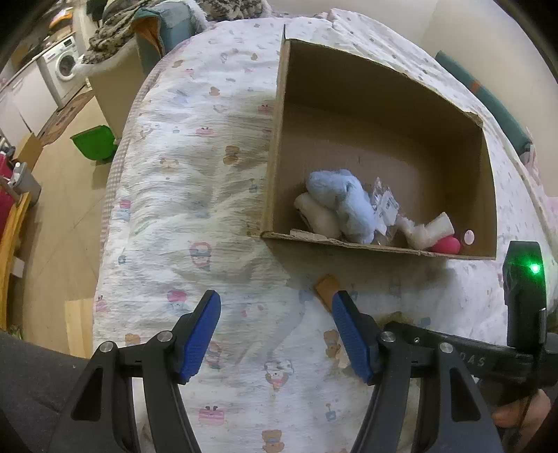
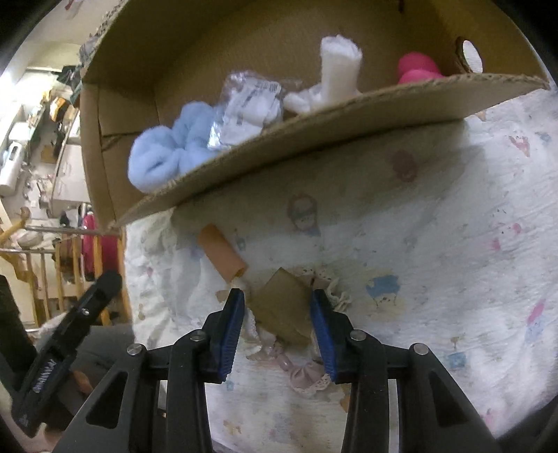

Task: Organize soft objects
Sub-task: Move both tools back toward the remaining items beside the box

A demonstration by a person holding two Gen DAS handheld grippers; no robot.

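A cardboard box sits on a bed with a patterned quilt. Inside lie a light blue plush, rolled white socks, a plastic packet, a white roll and a pink item. My left gripper is open and empty above the quilt, in front of the box. My right gripper is open around a brown folded item lying on lace-trimmed pink cloth. An orange roll lies just beyond it, near the box front.
The bed's left edge drops to a wooden floor with a green bin. A washing machine stands far left. Pillows and piled clothes are at the head of the bed. Wooden railings show at left in the right wrist view.
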